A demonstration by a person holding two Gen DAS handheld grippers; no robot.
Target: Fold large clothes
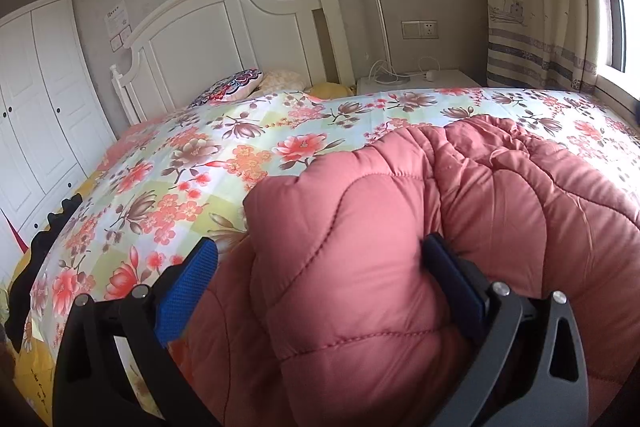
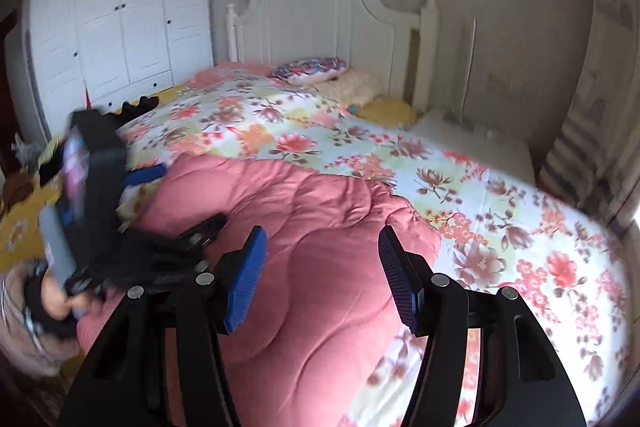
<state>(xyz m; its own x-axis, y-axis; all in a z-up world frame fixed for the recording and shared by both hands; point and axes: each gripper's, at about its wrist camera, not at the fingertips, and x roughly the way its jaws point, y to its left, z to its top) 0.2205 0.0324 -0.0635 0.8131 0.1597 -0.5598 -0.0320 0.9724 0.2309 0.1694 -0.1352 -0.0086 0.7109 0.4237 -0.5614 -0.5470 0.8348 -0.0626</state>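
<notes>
The pink quilted coat [image 1: 400, 247] lay bunched near the bed's [image 1: 200, 155] near edge; left gripper [image 1: 320, 267] straddled a fold, contact unclear, while right gripper [image 2: 320, 267] hovered half-open, empty, ready to fold.

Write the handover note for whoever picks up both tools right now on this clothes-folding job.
Left tool: jaws wide around a thick fold of the pink quilted coat; whether it grips is unclear.
Right tool: open, empty, above the coat's near part.
Coat: bunched up on the floral bedsheet.
Done: no neat fold visible yet.
Left: spread the coat flat, fold it, square it up.
</notes>
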